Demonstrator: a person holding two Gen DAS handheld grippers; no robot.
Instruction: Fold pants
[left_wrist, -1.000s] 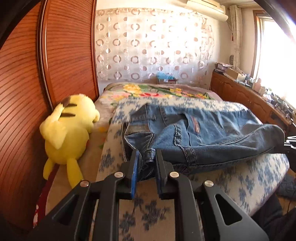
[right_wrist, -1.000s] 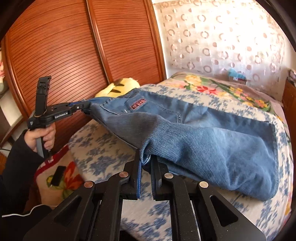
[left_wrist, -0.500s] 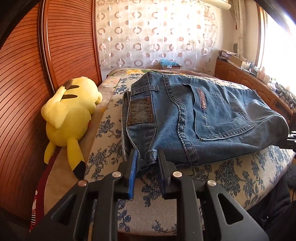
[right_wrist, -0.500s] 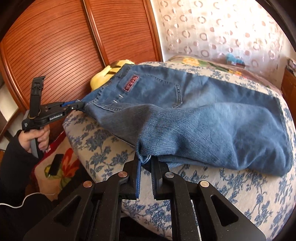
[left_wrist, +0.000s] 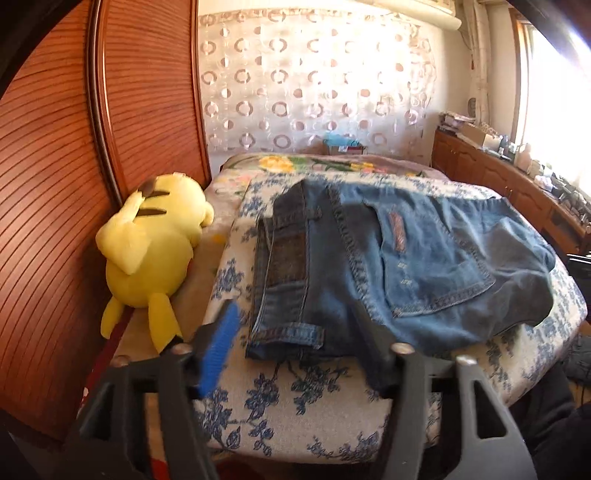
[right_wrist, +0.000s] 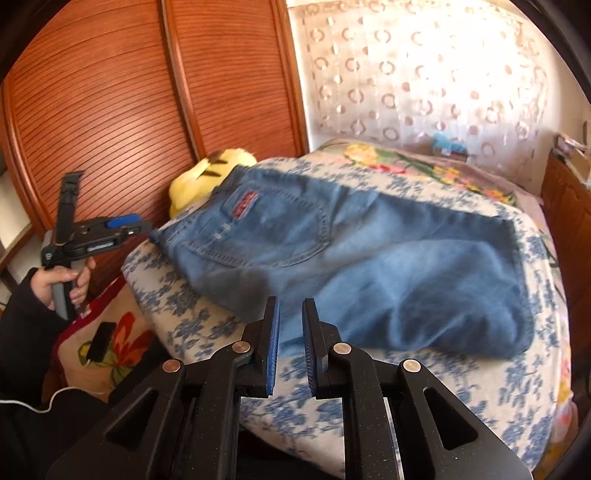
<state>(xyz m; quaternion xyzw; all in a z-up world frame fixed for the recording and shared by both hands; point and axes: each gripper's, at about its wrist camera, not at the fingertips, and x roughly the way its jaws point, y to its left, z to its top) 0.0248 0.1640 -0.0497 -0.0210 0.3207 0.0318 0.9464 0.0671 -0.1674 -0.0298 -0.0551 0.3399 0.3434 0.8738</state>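
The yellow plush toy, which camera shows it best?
The left wrist view: the yellow plush toy lies in full beside the jeans, against the wooden doors. The right wrist view shows only its head, peeking over the waistband.

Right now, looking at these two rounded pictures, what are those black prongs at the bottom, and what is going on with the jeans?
No robot here: a person holds a two-finger clamp in each hand, each with a wide-angle camera looking along its fingers. One picture is from the left gripper, the other from the right gripper. In the right view you also see the person's hand holding the left tool. The folded jeans lie on a blue-flowered bed cover, beside a yellow plush toy. Both clamps stand open and hold nothing.
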